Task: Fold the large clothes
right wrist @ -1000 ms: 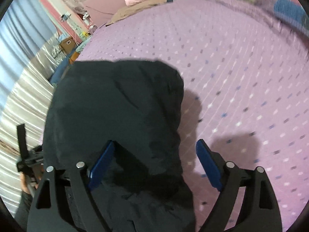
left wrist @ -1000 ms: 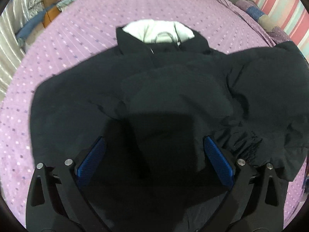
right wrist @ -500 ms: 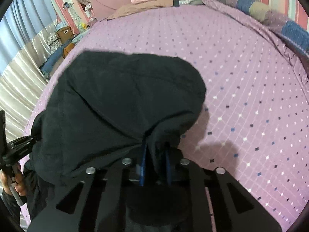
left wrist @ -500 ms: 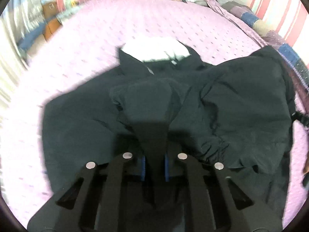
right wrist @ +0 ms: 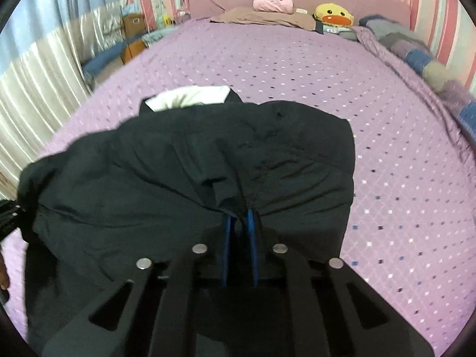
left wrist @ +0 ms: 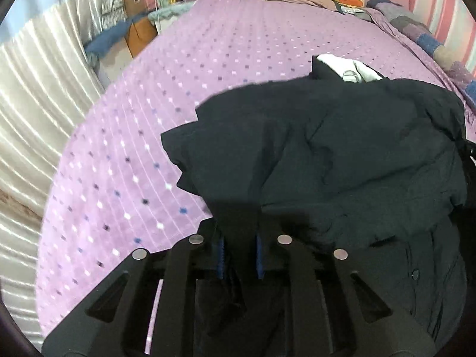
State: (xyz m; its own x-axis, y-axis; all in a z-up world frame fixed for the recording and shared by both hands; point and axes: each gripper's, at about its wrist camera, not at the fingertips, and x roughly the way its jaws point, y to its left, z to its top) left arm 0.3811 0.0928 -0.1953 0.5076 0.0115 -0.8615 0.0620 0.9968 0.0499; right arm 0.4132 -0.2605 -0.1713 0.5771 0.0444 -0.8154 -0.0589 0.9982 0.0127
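Holding the big dark navy cloth jacket by its near edge, both grippers are pinching cloth. The left gripper has its blue-padded fingers pressed close together on a bunched tongue of the dark cloth. The right gripper has its own blue fingers squeezed on a gathered fold of the same jacket.

The jacket lies on the purple bed cover with little coloured squares. Its long way runs from the grippers at 6 o'clock up toward the white lining at the collar at 12 o'clock. In the left wrist view most of the jacket spreads off toward 2 and 3 o'clock, and the white collar lining sits at about 1 o'clock. In the right wrist view the cloth spreads more toward 9 and 10 o'clock. So the jacket body sits between the two grippers, and each one holds an end of the near edge.

The next move looks like carrying that near edge away, straight up toward 12 o'clock, to lay it over the collar end. Both grippers seem about the same way from the collar, so they should travel together to keep the fold straight. The cloth is soft and floppy, so it may sag in the middle.

Far off at 12 o'clock sit a yellow duck toy and a pink folded cloth.
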